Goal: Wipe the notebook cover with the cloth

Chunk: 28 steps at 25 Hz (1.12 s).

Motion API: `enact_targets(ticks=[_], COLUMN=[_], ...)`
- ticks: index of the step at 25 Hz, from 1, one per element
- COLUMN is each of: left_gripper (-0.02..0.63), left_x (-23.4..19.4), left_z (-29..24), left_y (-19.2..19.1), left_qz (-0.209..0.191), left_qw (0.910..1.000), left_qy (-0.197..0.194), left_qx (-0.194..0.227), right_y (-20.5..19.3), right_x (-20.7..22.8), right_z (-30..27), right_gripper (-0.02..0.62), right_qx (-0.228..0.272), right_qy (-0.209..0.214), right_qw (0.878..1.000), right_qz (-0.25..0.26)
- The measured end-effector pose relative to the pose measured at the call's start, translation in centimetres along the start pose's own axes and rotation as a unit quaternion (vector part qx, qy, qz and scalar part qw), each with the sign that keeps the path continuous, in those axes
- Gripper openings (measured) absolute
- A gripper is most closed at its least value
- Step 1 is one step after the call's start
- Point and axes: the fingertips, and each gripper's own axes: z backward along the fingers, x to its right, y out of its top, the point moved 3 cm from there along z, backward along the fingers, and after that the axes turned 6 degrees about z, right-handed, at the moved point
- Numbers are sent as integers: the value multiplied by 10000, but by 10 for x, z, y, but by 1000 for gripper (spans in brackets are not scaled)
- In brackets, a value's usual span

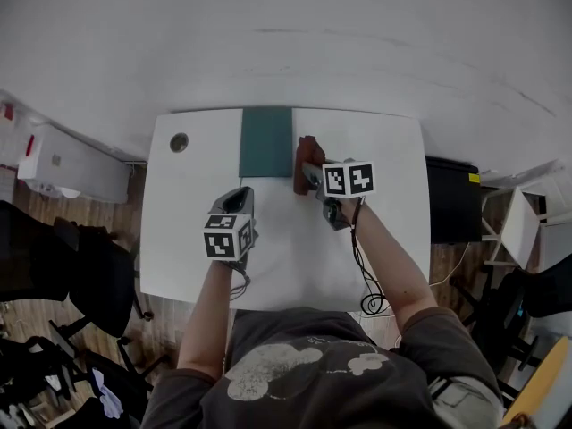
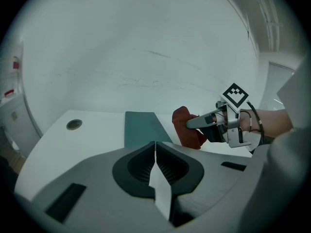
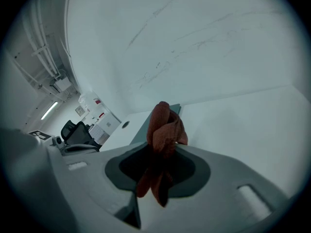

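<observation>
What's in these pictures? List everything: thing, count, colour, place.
table: one, white, against the wall
notebook: one, dark green, flat at the table's far edge
cloth: one, reddish-brown, bunched just right of the notebook
round hole: one, grey, table's far left corner
cabinet: one, black, right of the table
unit: one, white, left of the table
office chairs: black, on the floor at left; count unclear
left gripper: grey, over the table near the notebook, jaws shut and empty
right gripper: grey, jaws shut on the cloth
</observation>
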Motion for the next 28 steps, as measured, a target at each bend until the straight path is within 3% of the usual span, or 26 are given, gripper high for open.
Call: enact_targets(ticks=[6, 15, 21, 28], left_gripper=[2, 3, 2, 2], left_x=[7, -1, -8, -22], left_z=[14, 27, 51, 97], left_y=[4, -2, -17, -33], left_qz=[16, 223, 347, 100], left_qw=[9998, 9991, 9980, 9974], left_qy=[48, -77, -362, -525], left_qx=[194, 346, 388, 481], right_y=[4, -18, -27, -47], right_x=[-6, -23, -56, -106], right_z=[11, 19, 31, 49], right_gripper=[110, 110, 110, 110], right_qx=[269, 223, 394, 639], right_qy=[194, 156, -38, -226], right_qw=[9994, 9996, 9992, 9976], right_qz=[-72, -100, -98, -118])
